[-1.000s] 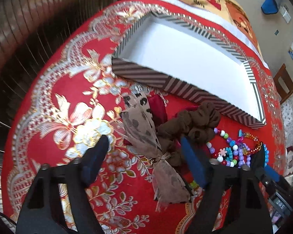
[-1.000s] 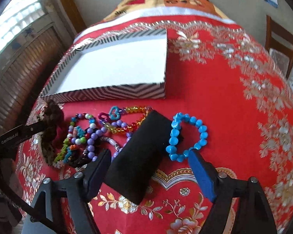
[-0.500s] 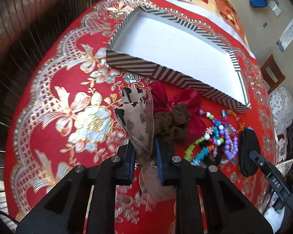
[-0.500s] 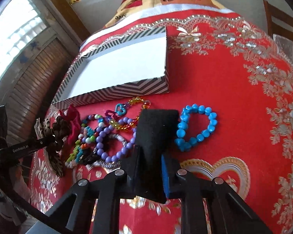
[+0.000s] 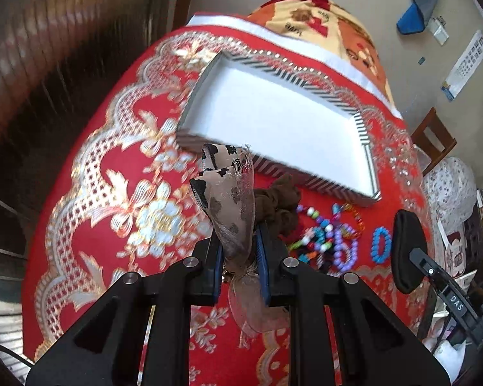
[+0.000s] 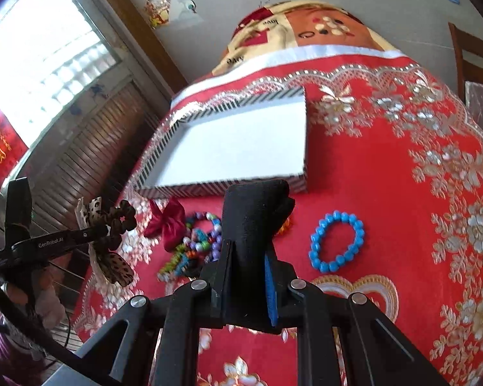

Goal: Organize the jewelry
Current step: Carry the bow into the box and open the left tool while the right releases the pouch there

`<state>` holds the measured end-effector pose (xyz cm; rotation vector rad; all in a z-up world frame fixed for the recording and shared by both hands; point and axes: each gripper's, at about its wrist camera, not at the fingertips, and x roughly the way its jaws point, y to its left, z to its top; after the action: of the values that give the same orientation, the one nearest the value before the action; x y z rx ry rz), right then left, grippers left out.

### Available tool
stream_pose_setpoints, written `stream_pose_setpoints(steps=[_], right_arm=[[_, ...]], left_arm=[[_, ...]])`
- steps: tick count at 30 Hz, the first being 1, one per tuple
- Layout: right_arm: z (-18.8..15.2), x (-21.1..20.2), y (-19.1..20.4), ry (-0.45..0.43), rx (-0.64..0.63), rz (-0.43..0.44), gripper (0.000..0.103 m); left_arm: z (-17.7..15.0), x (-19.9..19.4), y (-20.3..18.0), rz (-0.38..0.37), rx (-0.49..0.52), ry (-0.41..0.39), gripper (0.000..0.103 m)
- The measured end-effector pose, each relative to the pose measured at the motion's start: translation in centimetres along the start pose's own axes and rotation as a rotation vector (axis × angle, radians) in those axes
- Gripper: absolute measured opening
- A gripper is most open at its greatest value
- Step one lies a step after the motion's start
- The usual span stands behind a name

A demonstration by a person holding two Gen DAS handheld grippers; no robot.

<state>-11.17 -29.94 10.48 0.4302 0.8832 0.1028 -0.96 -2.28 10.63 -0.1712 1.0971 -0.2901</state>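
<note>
Lifting two accessories clear of the cloth toward the striped box point(image 5: 273, 122)

Left gripper point(image 5: 240, 257) pinches a sheer spotted bow point(image 5: 232, 199) at its knot; right gripper point(image 6: 246, 276) clamps a black pouch point(image 6: 254, 215), so both hang free above the beaded bracelets point(image 6: 196, 244), near the empty box

Looks like someone's home: red floral tablecloth point(image 6: 386, 177), wooden chair point(image 5: 434, 138), shuttered window point(image 6: 42, 58), stickers on the wall.

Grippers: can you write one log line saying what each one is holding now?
left gripper: shut on sheer leopard-print ribbon bow | right gripper: shut on black felt pouch | striped white tray: empty
</note>
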Motion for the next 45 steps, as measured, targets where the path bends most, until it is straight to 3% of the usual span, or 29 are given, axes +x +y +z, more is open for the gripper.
stream_pose_setpoints(steps=[7,14,21,30,32,35,37,39,45], right_arm=[[4.1,1.2,0.0,-0.032,-0.010,0.000,0.016],[8.3,4.8,-0.4,-0.016,-0.003,-0.024,0.016],[11.0,10.0,-1.3,0.052,0.016,-0.044,0.016],[10.4,14.7,-3.1,0.151,0.050,-0.090,0.016],[10.2,15.2,-3.2,0.167,0.050,-0.104,0.016],[10.2,15.2,-3.3,0.169,0.047,-0.107,0.021],[10.2,15.0,-3.2,0.161,0.046,-0.106,0.035],[10.4,14.3,-2.9,0.140,0.036,-0.101,0.043],[10.5,11.7,-0.8,0.060,-0.039,-0.115,0.044]], left_arm=[[4.6,0.2,-1.3,-0.038,0.022,-0.031,0.017],[9.4,3.2,-1.7,-0.027,0.013,-0.029,0.017],[12.8,8.9,-1.7,0.039,0.022,0.018,0.017],[13.4,13.6,-0.2,0.137,0.025,0.054,0.017],[13.2,13.7,0.1,0.128,0.020,0.038,0.021],[13.2,13.4,0.2,0.131,0.022,0.006,0.039],[13.2,12.9,0.3,0.127,0.012,-0.017,0.047],[13.1,12.3,0.2,0.131,0.011,-0.036,0.051],[11.9,9.8,-0.7,0.134,0.045,-0.085,0.054]])
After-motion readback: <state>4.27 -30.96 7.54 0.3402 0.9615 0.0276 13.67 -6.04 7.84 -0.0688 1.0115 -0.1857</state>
